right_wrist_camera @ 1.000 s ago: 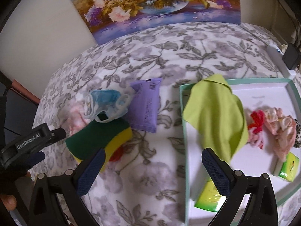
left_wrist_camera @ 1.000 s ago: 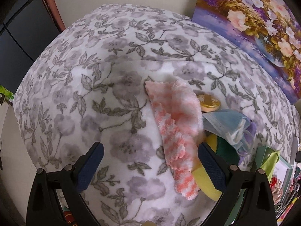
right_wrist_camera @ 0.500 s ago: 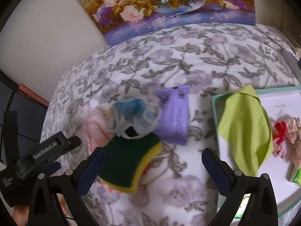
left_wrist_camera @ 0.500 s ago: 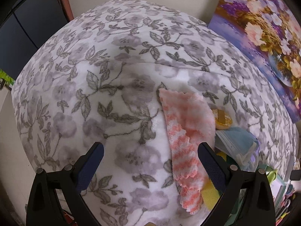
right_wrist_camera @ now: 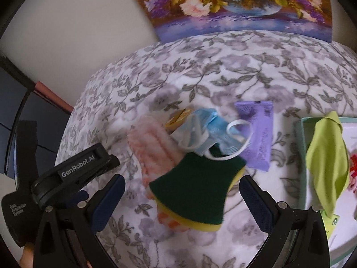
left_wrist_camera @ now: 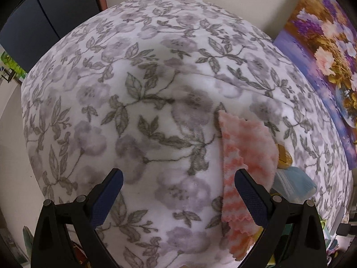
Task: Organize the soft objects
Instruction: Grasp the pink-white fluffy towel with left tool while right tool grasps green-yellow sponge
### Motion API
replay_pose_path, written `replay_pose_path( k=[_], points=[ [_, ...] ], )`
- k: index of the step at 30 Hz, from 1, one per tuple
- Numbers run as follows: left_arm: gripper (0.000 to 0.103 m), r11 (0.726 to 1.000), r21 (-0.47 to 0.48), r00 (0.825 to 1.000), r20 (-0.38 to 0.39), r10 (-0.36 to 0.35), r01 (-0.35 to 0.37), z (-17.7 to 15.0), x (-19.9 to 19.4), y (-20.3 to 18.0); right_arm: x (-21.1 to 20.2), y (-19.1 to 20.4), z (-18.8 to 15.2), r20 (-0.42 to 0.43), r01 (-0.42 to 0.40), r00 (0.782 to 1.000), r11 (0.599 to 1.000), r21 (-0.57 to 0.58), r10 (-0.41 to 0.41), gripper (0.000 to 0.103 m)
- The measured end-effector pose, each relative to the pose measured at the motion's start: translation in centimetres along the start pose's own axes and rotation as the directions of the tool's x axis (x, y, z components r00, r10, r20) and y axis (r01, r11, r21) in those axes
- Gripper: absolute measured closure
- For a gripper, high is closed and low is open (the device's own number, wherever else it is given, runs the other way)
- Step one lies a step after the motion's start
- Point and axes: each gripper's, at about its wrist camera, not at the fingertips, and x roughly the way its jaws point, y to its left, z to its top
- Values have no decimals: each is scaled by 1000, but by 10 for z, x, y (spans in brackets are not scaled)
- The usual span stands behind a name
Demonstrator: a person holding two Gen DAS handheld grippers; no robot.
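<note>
A green-and-yellow sponge (right_wrist_camera: 196, 189) lies on the floral blanket (right_wrist_camera: 223, 71), partly over a pink-and-white striped cloth (right_wrist_camera: 151, 147). A blue face mask (right_wrist_camera: 209, 134) rests on the sponge's far edge, beside a purple packet (right_wrist_camera: 258, 134). My right gripper (right_wrist_camera: 181, 194) is open, its jaws on either side of the sponge, a little above it. My left gripper (left_wrist_camera: 177, 192) is open and empty over bare blanket; the striped cloth (left_wrist_camera: 245, 151) lies by its right finger (left_wrist_camera: 250, 196). The left gripper's body (right_wrist_camera: 73, 174) shows in the right wrist view.
A teal-rimmed white tray (right_wrist_camera: 301, 138) at the right holds a lime-green cloth (right_wrist_camera: 325, 160) and red-and-pink soft items (right_wrist_camera: 352, 167). A gold round item (left_wrist_camera: 283, 158) lies behind the striped cloth. A flower painting (right_wrist_camera: 234, 6) leans on the wall behind.
My right gripper has moved left, from near the tray to over the sponge. My left gripper has swung left, so the cloth and mask slid toward its right edge.
</note>
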Motion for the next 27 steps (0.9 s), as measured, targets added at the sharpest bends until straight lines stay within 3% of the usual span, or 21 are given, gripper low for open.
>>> replay_pose_path(
  k=[9, 17, 20, 27],
  points=[
    [3, 1000, -14, 1000, -29, -9, 9, 1, 6, 8, 17, 4, -8, -42, 29, 999, 999, -23, -30, 0],
    [3, 1000, -22, 998, -57, -23, 21, 2, 13, 10, 29, -13, -11, -65, 57, 996, 998, 23, -55, 0],
    [3, 999, -14, 997, -69, -32, 31, 1, 15, 8, 27, -20, -10, -60, 49, 997, 998, 47, -46, 10],
    [3, 998, 7, 993, -102, -58, 59, -3, 19, 1, 21, -24, -8, -49, 13, 999, 999, 53, -11, 20]
  ],
)
